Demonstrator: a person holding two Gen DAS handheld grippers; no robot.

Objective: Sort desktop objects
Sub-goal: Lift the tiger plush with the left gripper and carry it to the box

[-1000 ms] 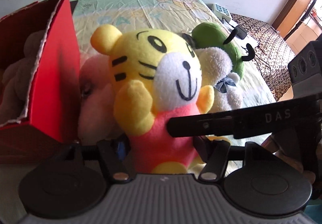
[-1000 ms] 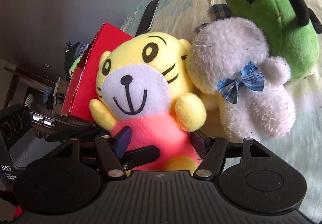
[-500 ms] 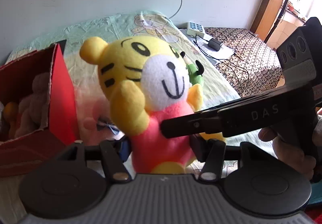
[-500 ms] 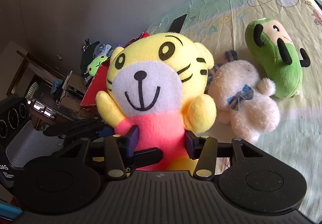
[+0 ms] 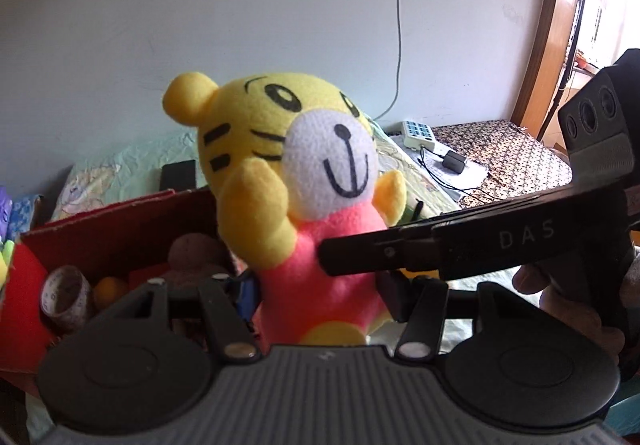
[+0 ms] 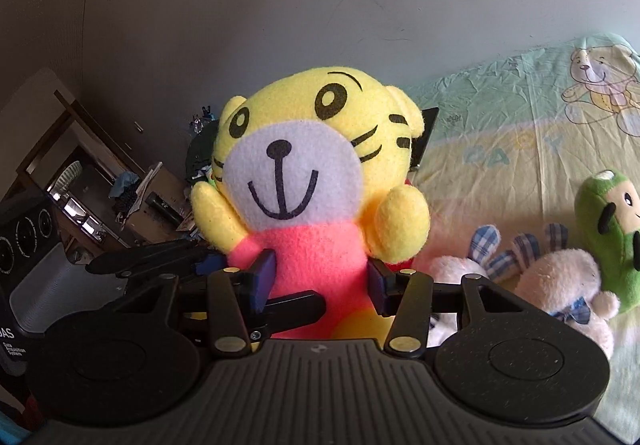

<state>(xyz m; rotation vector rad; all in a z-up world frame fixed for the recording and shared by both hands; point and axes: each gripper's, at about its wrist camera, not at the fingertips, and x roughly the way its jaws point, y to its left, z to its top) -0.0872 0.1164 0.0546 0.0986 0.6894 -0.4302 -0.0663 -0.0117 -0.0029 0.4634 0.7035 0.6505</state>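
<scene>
Both grippers pinch one plush tiger, held in the air above a red box.

At nine o'clock, the red box (image 5: 116,229) sits open, already holding small items. At centre, the tiger (image 5: 304,181) hangs upright, its pink belly squeezed by the left gripper (image 5: 316,293) and the right gripper (image 6: 320,281). At three o'clock, other plush toys (image 6: 560,285) lie on the bed. Risk: uneven release could snag the soft toy, tipping it outside the box.
</scene>
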